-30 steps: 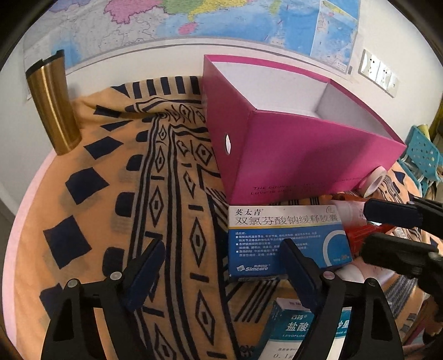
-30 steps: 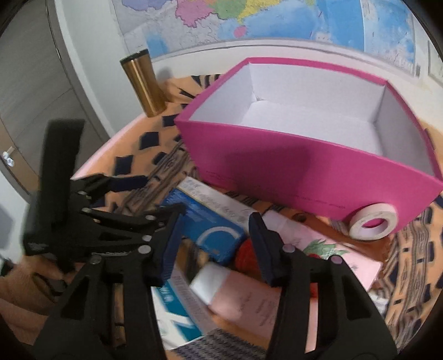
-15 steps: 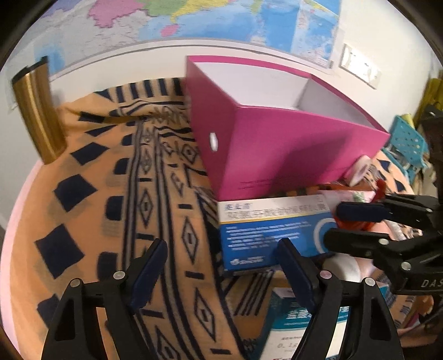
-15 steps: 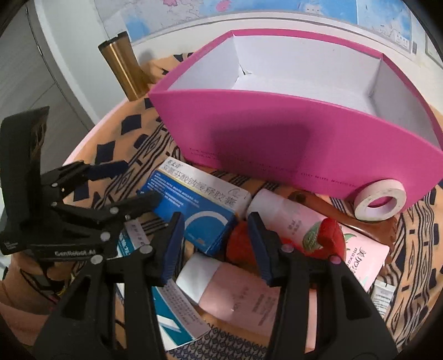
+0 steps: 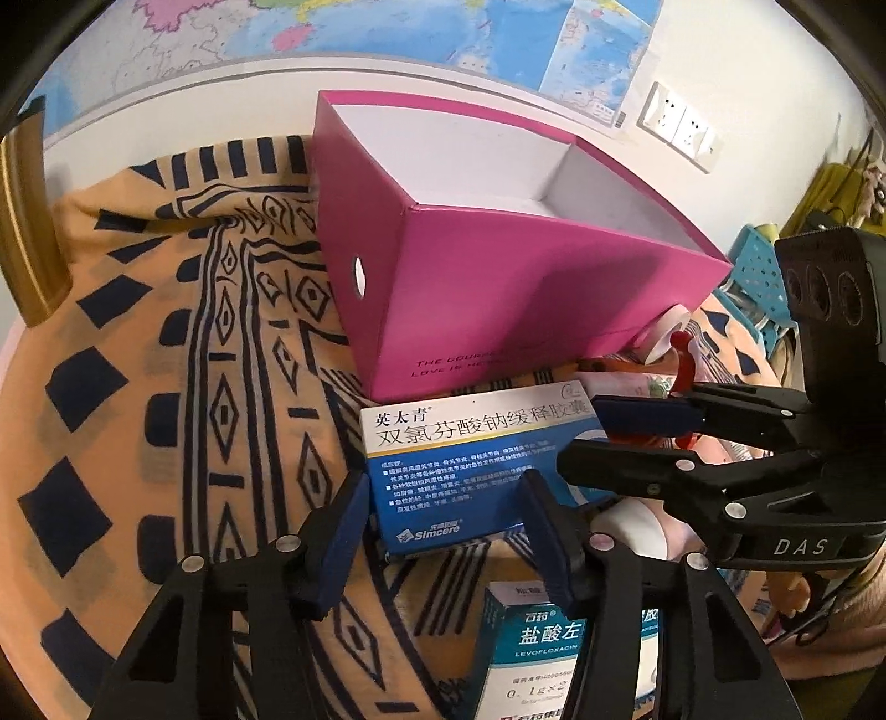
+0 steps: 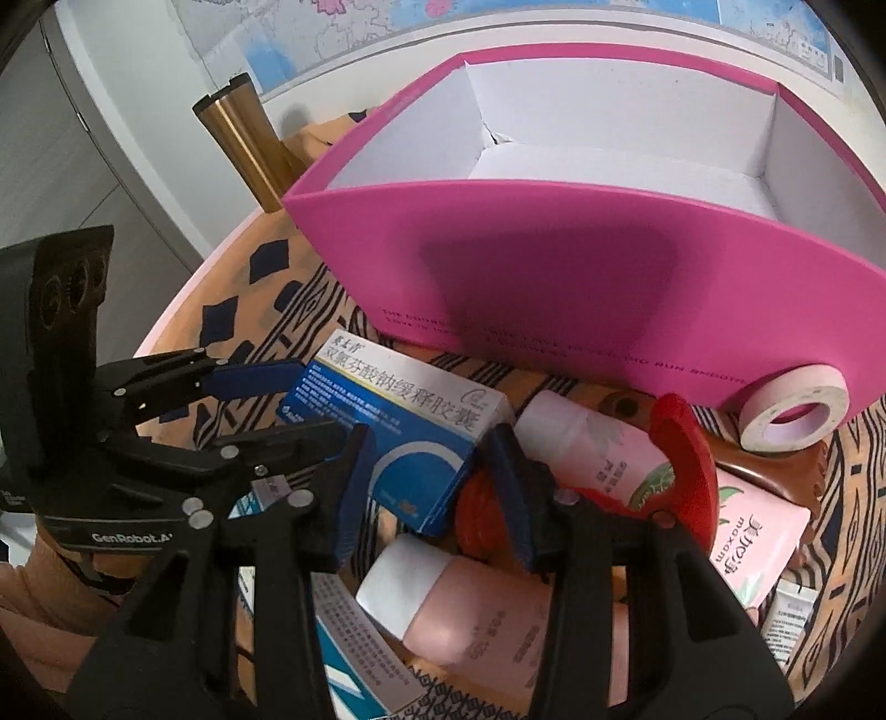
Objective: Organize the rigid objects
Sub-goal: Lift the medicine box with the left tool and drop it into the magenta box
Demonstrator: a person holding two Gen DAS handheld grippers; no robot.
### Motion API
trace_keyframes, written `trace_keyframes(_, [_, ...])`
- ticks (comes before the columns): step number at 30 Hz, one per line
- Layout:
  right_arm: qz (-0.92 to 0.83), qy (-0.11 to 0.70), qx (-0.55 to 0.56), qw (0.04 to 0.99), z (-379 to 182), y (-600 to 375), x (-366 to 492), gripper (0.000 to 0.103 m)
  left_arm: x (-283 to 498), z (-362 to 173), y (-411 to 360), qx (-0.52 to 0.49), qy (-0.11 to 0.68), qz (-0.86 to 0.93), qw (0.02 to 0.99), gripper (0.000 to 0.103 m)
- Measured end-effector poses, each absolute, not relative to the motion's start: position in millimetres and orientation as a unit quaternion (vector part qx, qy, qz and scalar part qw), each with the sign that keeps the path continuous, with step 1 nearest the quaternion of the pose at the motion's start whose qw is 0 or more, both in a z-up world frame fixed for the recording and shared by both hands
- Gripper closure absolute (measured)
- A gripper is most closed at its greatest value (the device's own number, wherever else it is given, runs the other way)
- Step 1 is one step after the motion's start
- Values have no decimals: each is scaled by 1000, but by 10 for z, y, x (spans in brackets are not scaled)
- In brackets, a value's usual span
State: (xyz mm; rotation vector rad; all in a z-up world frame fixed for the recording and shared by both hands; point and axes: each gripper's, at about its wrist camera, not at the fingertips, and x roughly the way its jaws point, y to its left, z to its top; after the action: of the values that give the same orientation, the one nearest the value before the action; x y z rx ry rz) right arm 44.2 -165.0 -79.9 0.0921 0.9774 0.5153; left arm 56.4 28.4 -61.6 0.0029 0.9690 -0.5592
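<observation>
**Both grippers closing around the blue medicine box**

Left wrist view: left gripper [image 5: 443,515] points down at the blue-and-white medicine box [image 5: 470,465], which lies flat on the patterned orange cloth [image 5: 166,399] just in front of the pink box [image 5: 498,288]. Jaws are closing, one blue pad on each side of the box's near end. I can't tell whether the pads press on the cardboard yet.

Right gripper [image 5: 587,432] comes in from the right across the same box's far end. In the right wrist view, right gripper [image 6: 426,482] straddles the box's near corner [image 6: 398,432], jaws closing and the corner between them; firm contact isn't clear. Its right pad sits just beside a red clip-like item [image 6: 686,471].

Pink box [image 6: 581,288] is open on top, white inside, nothing visible in it. Tape roll [image 6: 792,404] leans against its front wall at the right.

Rest of the pile near the box:
- white-capped pink bottle [image 6: 470,603] under the right gripper
- second pink bottle [image 6: 598,443] behind the red item
- pink packet [image 6: 758,537] at the right
- teal-and-white medicine box [image 5: 548,648] under the left gripper's right finger

Gold cylinder [image 6: 249,144] stands upright, well apart at the cloth's far left edge. Wall map [image 5: 387,33] behind.
</observation>
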Motion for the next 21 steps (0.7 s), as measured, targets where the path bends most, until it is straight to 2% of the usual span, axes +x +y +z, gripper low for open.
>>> trace_keyframes(9, [263,449,56,852,-704,-1682,405,56,465,-463,316,-15,460,-254,851,47])
trace_keyframes(21, [277,401,60,871,-215,-1821,251,56,279,109,242,-15,410,-263,873,47])
